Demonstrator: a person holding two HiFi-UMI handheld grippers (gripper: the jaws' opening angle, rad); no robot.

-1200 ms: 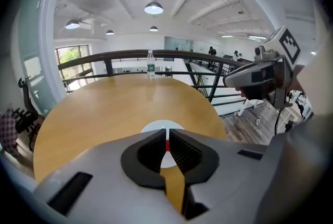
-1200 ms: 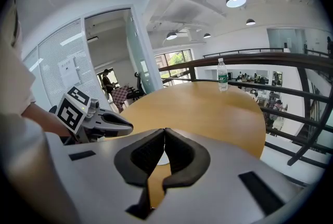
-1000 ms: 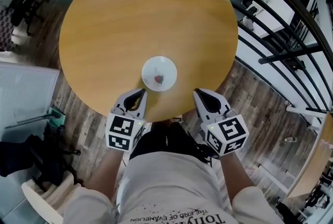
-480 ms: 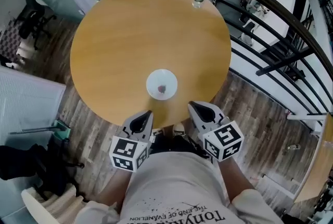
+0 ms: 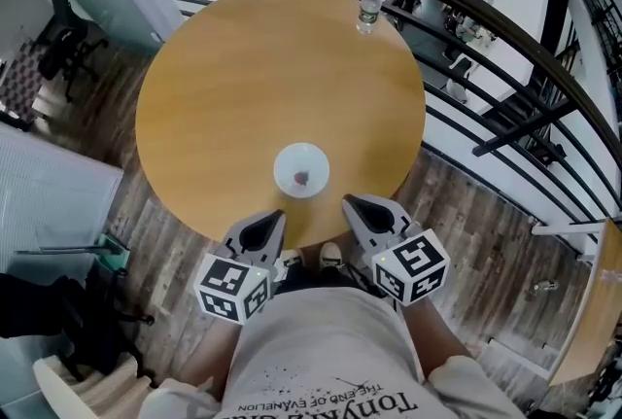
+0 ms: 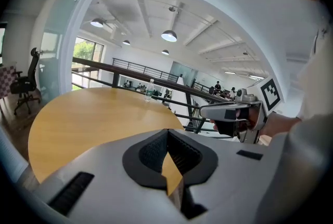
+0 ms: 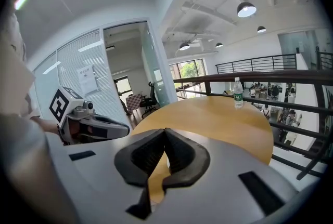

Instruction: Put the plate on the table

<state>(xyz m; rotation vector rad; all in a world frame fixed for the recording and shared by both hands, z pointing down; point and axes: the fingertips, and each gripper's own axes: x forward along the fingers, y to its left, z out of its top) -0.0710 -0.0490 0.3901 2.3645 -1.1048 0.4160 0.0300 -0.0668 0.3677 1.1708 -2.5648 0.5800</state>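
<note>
A small white plate (image 5: 301, 170) with a dark red spot at its centre lies flat on the round wooden table (image 5: 243, 87), near the table's near edge. My left gripper (image 5: 270, 221) hangs just off that edge, below and left of the plate, jaws shut and empty. My right gripper (image 5: 352, 206) is off the edge below and right of the plate, also shut with nothing held. Neither touches the plate. In the left gripper view the shut jaws (image 6: 167, 132) point across the tabletop (image 6: 88, 114); the right gripper view shows its own jaws (image 7: 164, 133) meeting at the tips.
A clear water bottle (image 5: 368, 5) stands at the table's far edge, by a dark curved railing (image 5: 505, 28) that runs round the right side. An office chair (image 5: 58, 28) stands at far left. Wood-plank floor surrounds the table.
Both grippers have drawn back from the table's near edge toward the person's body. The plate stays where it was on the table, and the whole view has shifted a little.
</note>
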